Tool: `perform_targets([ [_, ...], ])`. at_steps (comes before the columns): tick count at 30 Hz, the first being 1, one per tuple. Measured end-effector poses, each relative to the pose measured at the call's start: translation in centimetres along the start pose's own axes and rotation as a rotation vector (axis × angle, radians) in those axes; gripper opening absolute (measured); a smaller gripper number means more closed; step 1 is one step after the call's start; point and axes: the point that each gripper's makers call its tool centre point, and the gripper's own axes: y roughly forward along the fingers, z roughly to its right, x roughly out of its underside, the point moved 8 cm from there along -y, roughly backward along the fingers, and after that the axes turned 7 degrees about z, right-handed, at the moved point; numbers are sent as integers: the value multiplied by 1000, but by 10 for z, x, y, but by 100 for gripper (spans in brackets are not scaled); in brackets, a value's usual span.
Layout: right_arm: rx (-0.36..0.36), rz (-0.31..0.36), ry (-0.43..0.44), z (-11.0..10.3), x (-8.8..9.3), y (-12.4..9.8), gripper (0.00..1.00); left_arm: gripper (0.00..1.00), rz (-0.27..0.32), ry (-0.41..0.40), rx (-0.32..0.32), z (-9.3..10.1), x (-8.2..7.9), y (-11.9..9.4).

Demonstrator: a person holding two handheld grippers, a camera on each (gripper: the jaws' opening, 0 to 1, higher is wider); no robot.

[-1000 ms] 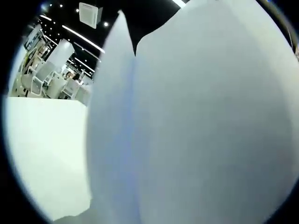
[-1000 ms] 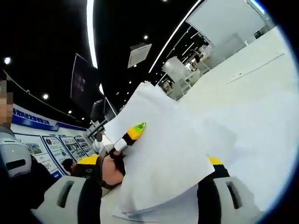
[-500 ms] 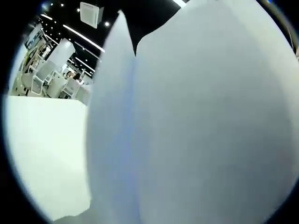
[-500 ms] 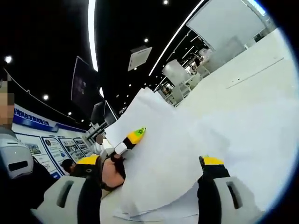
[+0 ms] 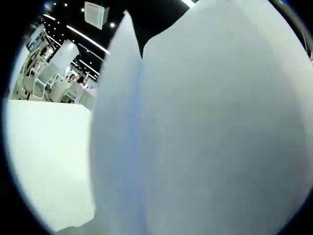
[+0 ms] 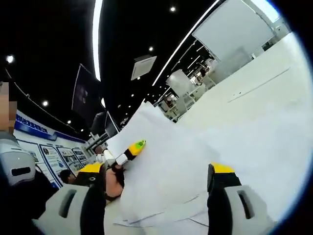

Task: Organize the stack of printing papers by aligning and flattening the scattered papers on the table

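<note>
Straddling the lifted printing papers [image 6: 166,171], the right tongs [image 6: 159,178] are standing spread; left tongs' state unclear. Loose sheets are risking sliding across the counter [image 6: 254,103].

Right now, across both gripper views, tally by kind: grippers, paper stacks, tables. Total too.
Grippers: 2, the right gripper and the left gripper
Paper stacks: 1, the papers; the sheets overlap too much to count singly
Tables: 1, the table
Total: 4
</note>
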Motion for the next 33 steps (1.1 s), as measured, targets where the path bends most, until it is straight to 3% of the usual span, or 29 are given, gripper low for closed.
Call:
perform_targets([
  [10,15,41,27,6,-6,-18,81,6,-1,4,0,1,0,0],
  [33,26,114,-5,25,-23,-60,80,6,-6,20,1,0,0,0],
])
